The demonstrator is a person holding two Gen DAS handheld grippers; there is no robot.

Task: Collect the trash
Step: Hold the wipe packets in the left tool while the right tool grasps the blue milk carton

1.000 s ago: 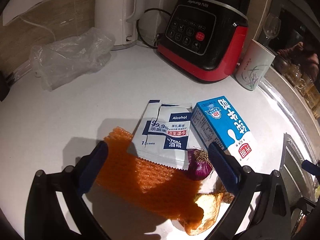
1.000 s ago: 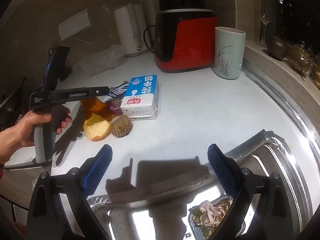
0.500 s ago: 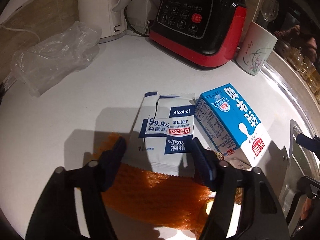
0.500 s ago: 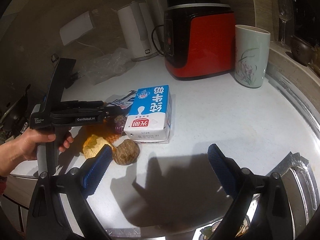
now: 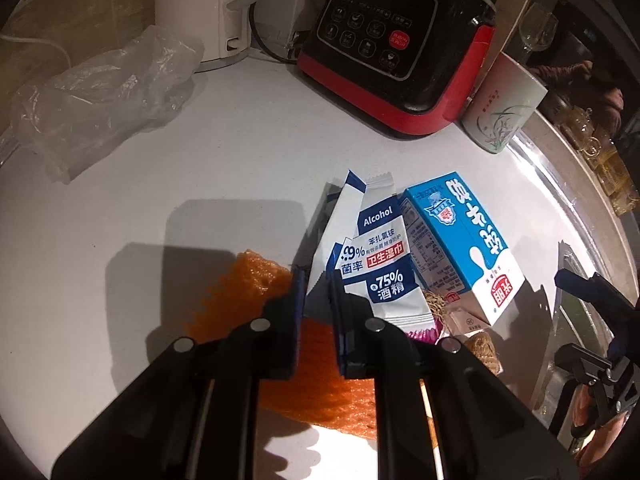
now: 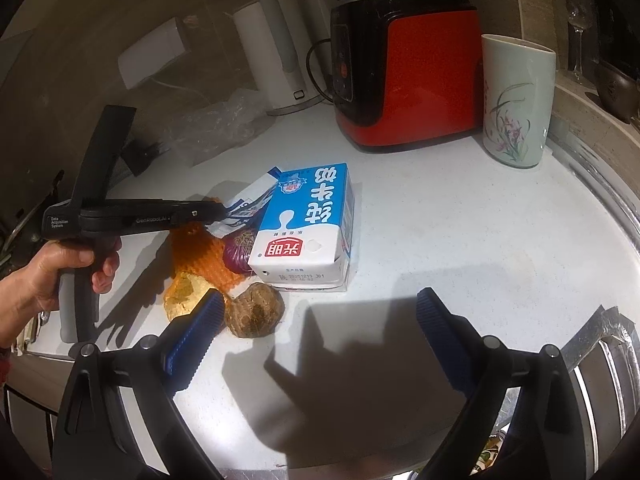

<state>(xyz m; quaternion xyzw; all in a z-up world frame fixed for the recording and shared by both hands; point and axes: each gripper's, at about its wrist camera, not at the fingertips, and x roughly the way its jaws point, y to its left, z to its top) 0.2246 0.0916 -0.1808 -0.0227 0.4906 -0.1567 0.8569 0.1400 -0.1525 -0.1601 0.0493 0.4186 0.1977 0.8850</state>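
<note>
My left gripper (image 5: 318, 280) is shut on the near edge of the white and blue alcohol wipe packet (image 5: 376, 256), which buckles upward; the packet also shows in the right wrist view (image 6: 250, 204). Under it lies orange foam netting (image 5: 256, 280). A blue and white milk carton (image 5: 464, 240) lies to the right, and shows in the right wrist view (image 6: 312, 224). A purple onion piece (image 6: 238, 256), an orange peel (image 6: 186, 290) and a brown fibrous lump (image 6: 254, 310) lie beside it. My right gripper (image 6: 320, 336) is open and empty, just short of the carton.
A red and black blender base (image 5: 400, 52), a white kettle (image 5: 200, 8) and a flowered cup (image 5: 504, 108) stand at the back. A crumpled clear plastic bag (image 5: 100, 96) lies at the left. A metal sink edge (image 6: 600, 352) is at the right.
My left gripper has closed from wide open onto the wipe packet, crumpling and lifting it. My right gripper has moved away from the sink toward the milk carton.
</note>
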